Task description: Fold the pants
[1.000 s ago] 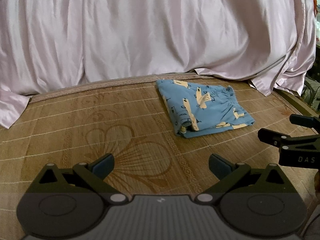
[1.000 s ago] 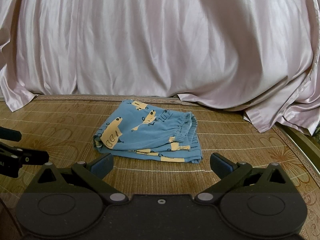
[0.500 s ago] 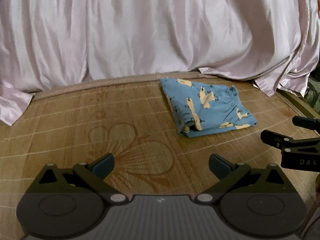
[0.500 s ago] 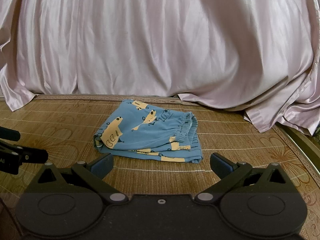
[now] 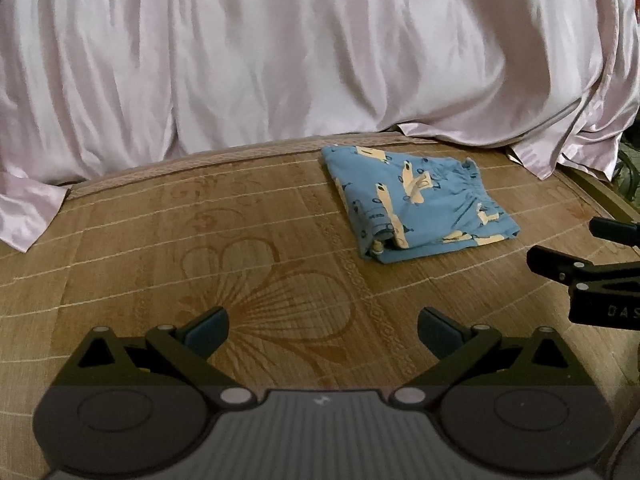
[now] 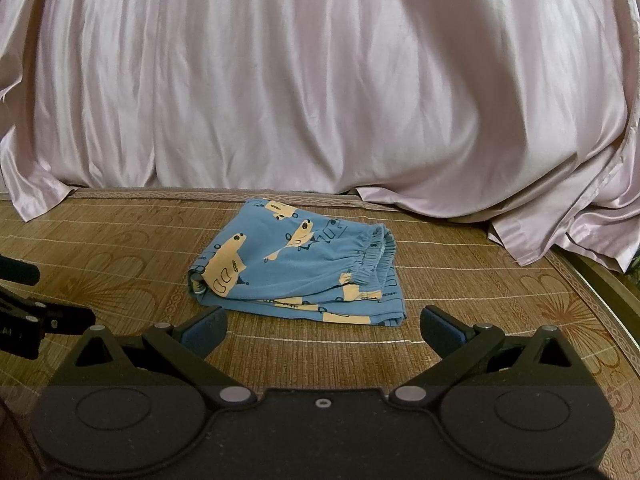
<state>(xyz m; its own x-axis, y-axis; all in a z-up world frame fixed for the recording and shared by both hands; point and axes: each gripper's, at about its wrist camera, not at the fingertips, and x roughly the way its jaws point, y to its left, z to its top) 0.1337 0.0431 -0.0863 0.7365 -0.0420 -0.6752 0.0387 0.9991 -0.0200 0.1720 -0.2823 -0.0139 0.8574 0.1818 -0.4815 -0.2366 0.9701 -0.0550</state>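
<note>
Left wrist view: you're holding the left gripper (image 5: 322, 330) w/ jaws spread wide, nothing btwn them, hovering over the bamboo mat (image 5: 160, 248). The pants (image 5: 416, 204) are lying folded into a compact blue bundle toward the mat's far right, near the far edge where the pink satin sheet (image 5: 280, 60) is draping down. The right gripper (image 5: 568, 248) is poking in at the right side, well apart from the cloth, its fingers parted.

Right wrist view: the right gripper (image 6: 323, 327) is also standing wide open and empty, just short of the pants' (image 6: 296, 268) near edge. Waistband's elastic ruffle is showing on the right side; layered hems are stacking along the near edge.

Handling, my guess: thin, light, floppy cotton. Layers'll probably slide apart if you're pinching only the top one. Best grab looks like the thick near-edge stack or the waistband, both corners at once.

Containers: none showing in either view.
</note>
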